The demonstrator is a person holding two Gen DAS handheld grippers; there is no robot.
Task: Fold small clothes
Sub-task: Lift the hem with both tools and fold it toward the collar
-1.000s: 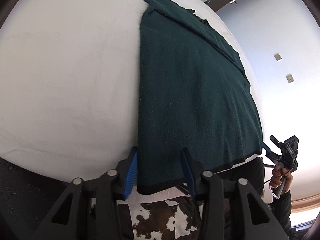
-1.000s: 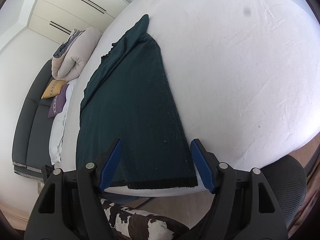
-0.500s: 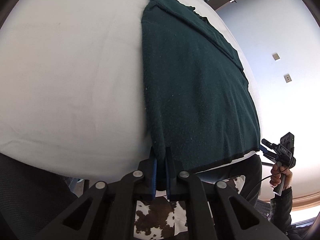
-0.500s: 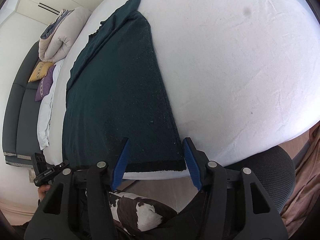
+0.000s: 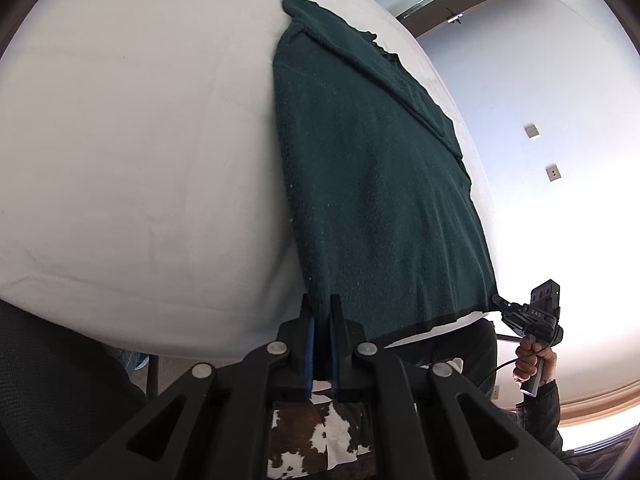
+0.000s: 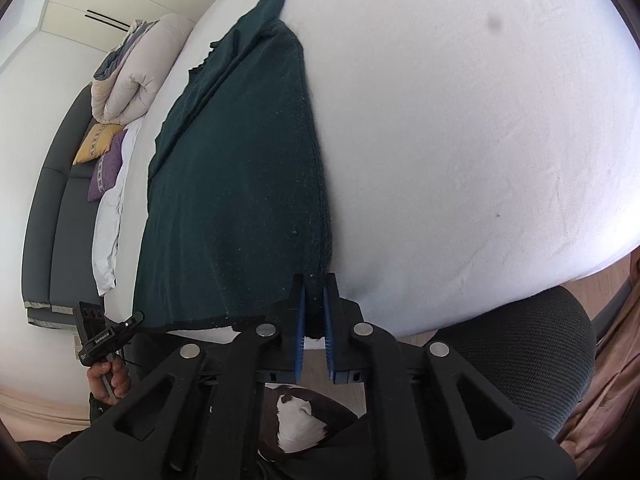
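Nearest the lens, the left claw is pinched tight on the near left corner of the dark green garment, its blue pads almost meeting with the hem between them. The right claw grips the near right corner the same way, cloth squeezed between its narrow jaws. Beyond them the garment lies flat and lengthwise on the white worktop, its far end folded over. Farther off, a rolled duvet sits on a grey sofa.
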